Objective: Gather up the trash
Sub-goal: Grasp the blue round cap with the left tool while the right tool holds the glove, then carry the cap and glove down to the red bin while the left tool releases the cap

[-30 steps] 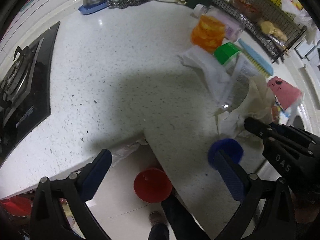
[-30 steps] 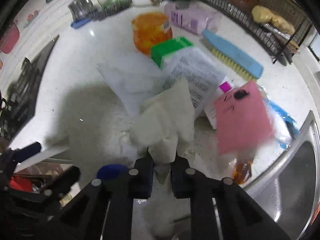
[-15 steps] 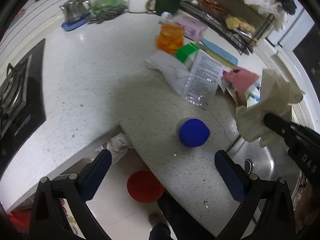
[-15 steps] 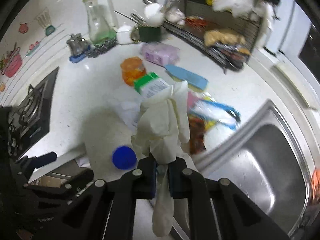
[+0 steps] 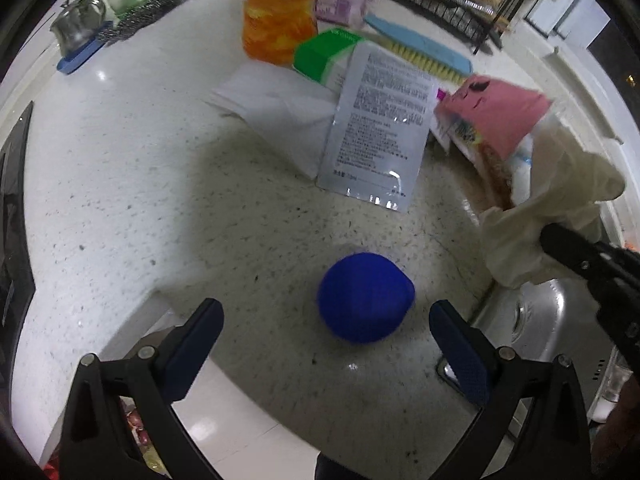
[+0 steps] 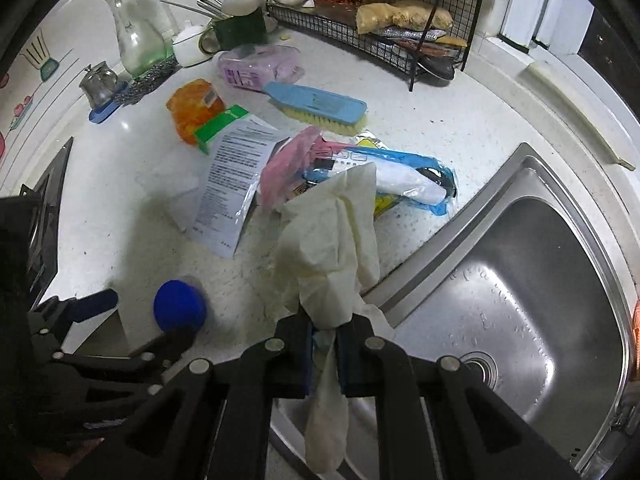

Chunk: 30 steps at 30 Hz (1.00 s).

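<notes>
1. Counter, white speckled stone, fills most of both views; clutter gathered toward its far side
2. Sink, steel, set into the counter at the right; drain visible near the right wrist view's lower middle
3. Wire rack at the back edge, holding bagged food
4. Left gripper spread wide above the counter edge, nothing between its blue pads; it hangs just over the blue cap, which sits on the counter near the sink rim
5. Right gripper pressed together, pinching a crumpled cream glove; the glove bunches up above the pads and one limp finger trails down below them, over the sink's near corner
6. Printed sachet, silver-edged, lies flat, overlapping a white tissue at its left
7. Pink wrapper right of the sachet, resting on a blue-and-white package
8. Blue scrubbing brush, bristles toward the camera, behind the wrappers
9. Green-and-white box touching an orange sponge pack; purple pouch behind
10. Glass carafe and small metal teapot on a blue coaster at far left
</notes>
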### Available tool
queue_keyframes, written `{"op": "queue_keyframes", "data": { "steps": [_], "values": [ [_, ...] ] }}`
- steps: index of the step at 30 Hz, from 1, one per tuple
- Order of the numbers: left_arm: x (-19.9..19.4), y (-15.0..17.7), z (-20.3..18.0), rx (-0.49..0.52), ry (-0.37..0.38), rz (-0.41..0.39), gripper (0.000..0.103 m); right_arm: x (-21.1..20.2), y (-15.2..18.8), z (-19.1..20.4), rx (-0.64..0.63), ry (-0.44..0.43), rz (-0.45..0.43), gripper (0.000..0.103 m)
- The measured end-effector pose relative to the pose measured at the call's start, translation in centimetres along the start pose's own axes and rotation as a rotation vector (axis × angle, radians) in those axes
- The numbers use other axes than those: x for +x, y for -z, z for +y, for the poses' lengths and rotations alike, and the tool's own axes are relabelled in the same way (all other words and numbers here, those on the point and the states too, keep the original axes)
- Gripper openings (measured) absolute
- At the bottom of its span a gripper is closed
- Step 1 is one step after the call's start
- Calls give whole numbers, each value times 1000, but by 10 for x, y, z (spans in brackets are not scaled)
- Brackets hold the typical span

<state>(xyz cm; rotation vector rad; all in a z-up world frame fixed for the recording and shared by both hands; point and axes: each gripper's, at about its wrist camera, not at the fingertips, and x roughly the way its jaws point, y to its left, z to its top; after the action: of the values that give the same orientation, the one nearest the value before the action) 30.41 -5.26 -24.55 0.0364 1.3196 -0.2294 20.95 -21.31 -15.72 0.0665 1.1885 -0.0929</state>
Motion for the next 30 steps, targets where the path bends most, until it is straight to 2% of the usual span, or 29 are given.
{"op": "queue_keyframes", "data": {
  "steps": [3,5,8,10,14,17,24,30],
  "values": [
    [11,-2,-2,-4,-20,27,100,6,-1,-3,8,-13,13,9],
    [12,-4,-6,13,-47,6,96,9,-3,-3,10,-22,21,8],
    [8,-4,-11,36,-67,-23,75,9,-3,-4,13,-29,24,9],
    [5,-2,-13,45,-75,-39,46,8,-2,-5,17,-33,19,9],
    [-1,9,-12,26,-42,-36,45,1,0,-3,14,-39,6,9],
    [-17,18,-8,6,-46,-72,45,-8,5,3,-1,-46,-7,9],
    [-91,45,12,-41,-51,-216,45,-54,22,23,-37,-69,-71,9],
    [-159,89,30,-42,-63,-321,45,-106,47,44,-94,-75,-182,9]
  ]
}}
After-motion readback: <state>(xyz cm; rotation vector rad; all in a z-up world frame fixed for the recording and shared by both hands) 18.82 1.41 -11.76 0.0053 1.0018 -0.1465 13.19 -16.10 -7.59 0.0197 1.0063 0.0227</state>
